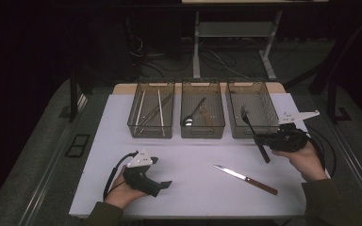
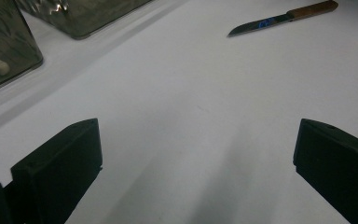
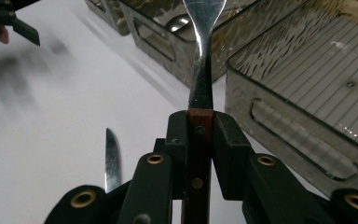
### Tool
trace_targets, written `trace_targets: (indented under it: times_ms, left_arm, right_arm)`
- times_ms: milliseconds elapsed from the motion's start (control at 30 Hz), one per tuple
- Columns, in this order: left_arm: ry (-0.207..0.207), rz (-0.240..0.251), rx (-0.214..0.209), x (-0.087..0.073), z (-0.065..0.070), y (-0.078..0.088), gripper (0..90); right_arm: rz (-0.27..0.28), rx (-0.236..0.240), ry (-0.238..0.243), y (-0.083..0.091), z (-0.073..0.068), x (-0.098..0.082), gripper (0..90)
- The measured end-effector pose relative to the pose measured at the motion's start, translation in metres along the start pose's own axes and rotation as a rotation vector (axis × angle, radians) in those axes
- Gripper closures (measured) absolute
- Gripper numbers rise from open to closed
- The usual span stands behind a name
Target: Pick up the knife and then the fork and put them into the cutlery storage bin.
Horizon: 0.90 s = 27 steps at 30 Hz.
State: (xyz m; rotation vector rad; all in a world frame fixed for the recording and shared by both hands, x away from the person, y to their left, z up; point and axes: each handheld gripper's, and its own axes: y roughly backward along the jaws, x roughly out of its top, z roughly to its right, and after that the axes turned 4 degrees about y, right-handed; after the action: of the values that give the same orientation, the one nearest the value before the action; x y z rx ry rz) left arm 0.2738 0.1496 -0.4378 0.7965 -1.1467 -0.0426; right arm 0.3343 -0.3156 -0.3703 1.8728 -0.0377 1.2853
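Two black jaws of the left gripper stand wide apart over bare white table. Farther off, the right gripper clamps a wooden-handled steel fork, its head above the right-hand clear plastic bin; a wooden-handled knife lies nearer.

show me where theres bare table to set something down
Bare: the table between the left gripper and the knife, also the strip left of the chopstick bin. Crowded: the three bins along the back.
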Motion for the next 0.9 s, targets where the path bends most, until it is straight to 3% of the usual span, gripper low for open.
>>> trace_targets:
  times_ms: [267, 500, 900]
  left_arm:
    - [-0.001, -0.005, 0.002, 0.0, 0.0, -0.001, 0.0]
    - [0.003, -0.003, 0.001, 0.0, 0.0, -0.001, 0.0]
    - [0.0, -0.002, 0.0, 0.0, 0.001, -0.001, 0.0]
  right_arm:
    - [0.041, -0.037, -0.002, 0.009, 0.006, 0.009, 77.1]
    - [0.092, -0.076, -0.033, 0.014, 0.021, 0.022, 77.1]
    - [0.106, -0.14, -0.066, 0.011, 0.045, 0.051, 77.1]
